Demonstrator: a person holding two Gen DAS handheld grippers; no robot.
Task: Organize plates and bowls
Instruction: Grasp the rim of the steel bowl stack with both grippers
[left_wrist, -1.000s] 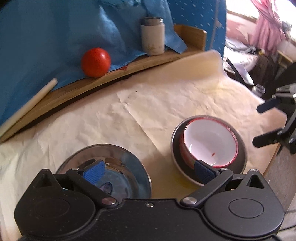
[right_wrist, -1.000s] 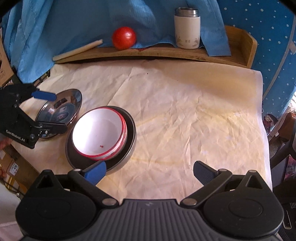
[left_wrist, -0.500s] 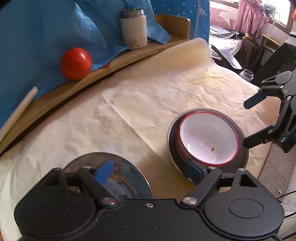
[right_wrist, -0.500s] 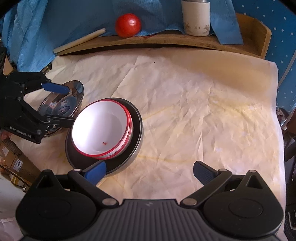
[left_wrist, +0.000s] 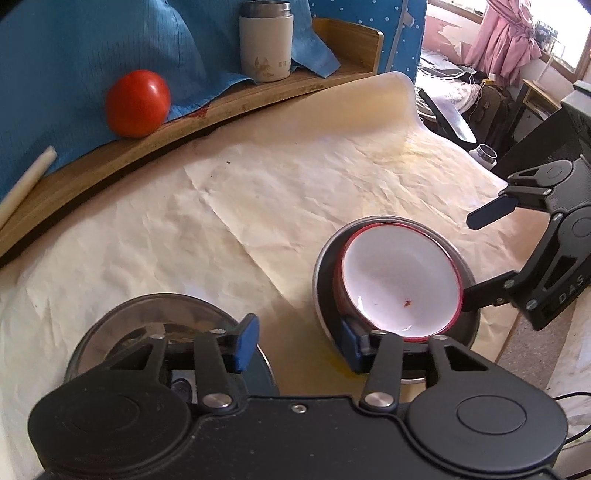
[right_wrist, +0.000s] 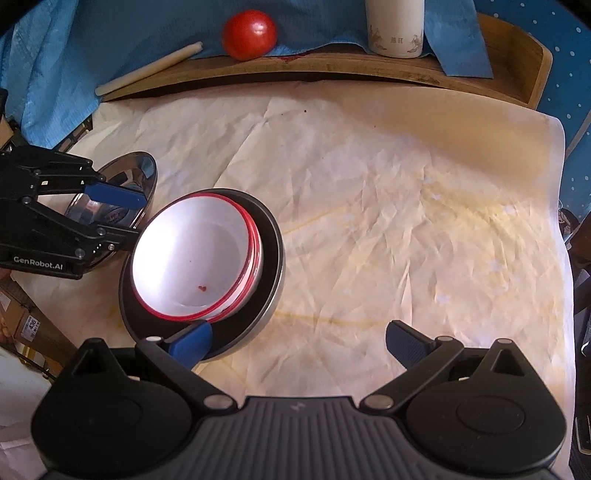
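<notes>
A tabletop (right_wrist: 388, 206) covered in creased, yellow-stained cream paper fills both wrist views. Near its left side sits a white bowl with a red rim (right_wrist: 195, 258), a small red speck on its inner wall, nested in a dark metal plate (right_wrist: 271, 258). Just to the left of that plate lies a second, shiny steel plate (right_wrist: 146, 173) with nothing on it. The left tongs (left_wrist: 295, 341) point steeply down between the two plates, and their blue-padded jaws are closing: the left pad hangs over the steel plate's edge and the right pad sits at the near edge of the dark plate, close under the bowl's rim. From this angle it is hard to tell whether that pad touches the dish; nothing looks clamped. The right tongs (right_wrist: 295, 341) stand wide apart over bare paper, the left pad hovering just above the dark plate's near rim and the right pad well out over the tabletop, holding nothing. Along the back runs a wooden shelf (right_wrist: 332, 70) carrying a red tomato (right_wrist: 249, 33), a pale stick (right_wrist: 147, 70) and a cream flask (left_wrist: 266, 48), with blue cloth (left_wrist: 110, 40) draped behind them.
</notes>
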